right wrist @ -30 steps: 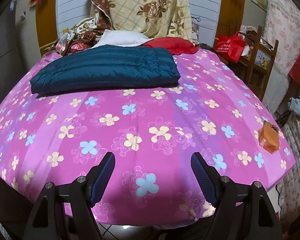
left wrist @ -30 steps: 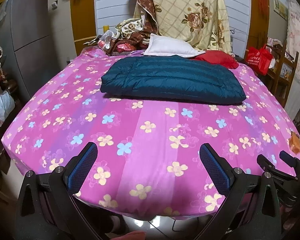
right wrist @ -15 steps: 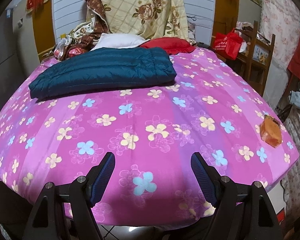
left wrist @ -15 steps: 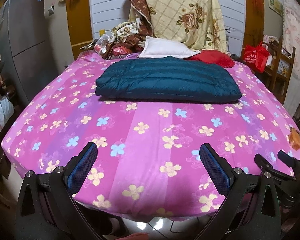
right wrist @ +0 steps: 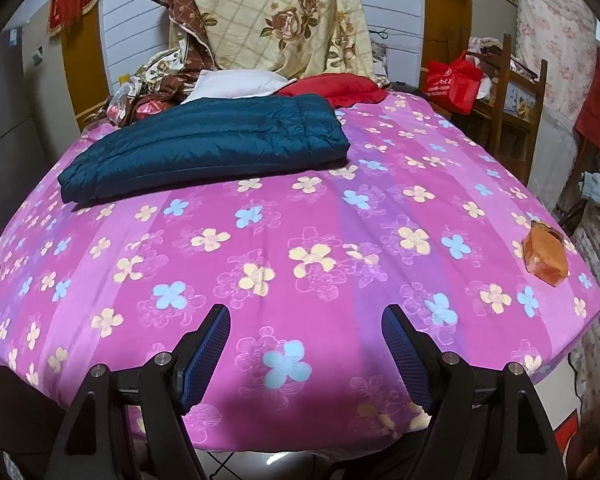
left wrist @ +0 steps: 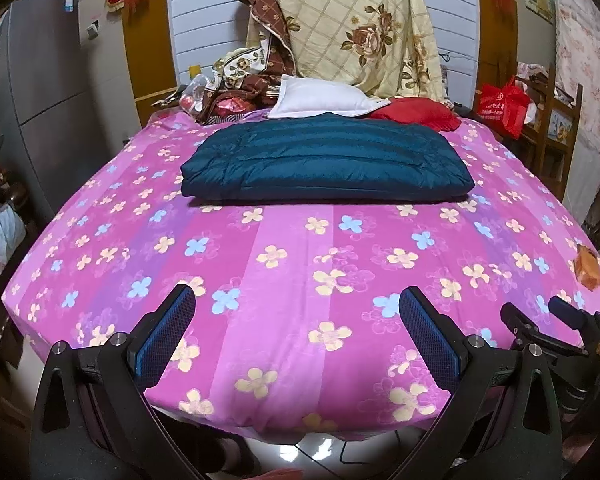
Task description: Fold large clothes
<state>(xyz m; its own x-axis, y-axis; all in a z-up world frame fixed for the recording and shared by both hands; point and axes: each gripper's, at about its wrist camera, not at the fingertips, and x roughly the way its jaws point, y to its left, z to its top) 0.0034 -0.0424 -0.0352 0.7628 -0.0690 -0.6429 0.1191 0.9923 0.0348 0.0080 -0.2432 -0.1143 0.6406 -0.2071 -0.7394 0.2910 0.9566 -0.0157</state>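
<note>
— Right, talk me through it, starting on the left. What's your left gripper [left wrist: 296,316] doing?

— Spread wide with nothing between the pads, hanging over the near edge of the bed [left wrist: 100,280]. Blue ribbed pads [left wrist: 164,332], black frame, no cloth anywhere near them.

— And the garment?

— Further in, toward the far half of the bed: the teal down jacket [left wrist: 324,164]. It lies as a flat, thick rectangle with its edges squared, quilted in long horizontal channels, slightly shiny like nylon shell. Puffy stuff, so I'd expect it to spring back a little if left loose.

— So which step are we on?

— I'd judge the folding of this piece is done or nearly so; both tools are well apart from it. My next move is either to reach in and press the bundle flat, or to fetch another item.

— Anything behind it?

— A white pillow [left wrist: 324,96] and a red cushion [left wrist: 416,114] just beyond the jacket, then a cream rose-print quilt [left wrist: 364,32] draped upright.

— Carry on rightward.

— Purple flowered sheet [right wrist: 300,240], smooth cotton look, tight over the mattress. My right gripper [right wrist: 306,340] is also wide and holding nothing at the near edge. Far right, a small orange packet [right wrist: 546,256] sits near the bed's corner, clear of everything.
</note>
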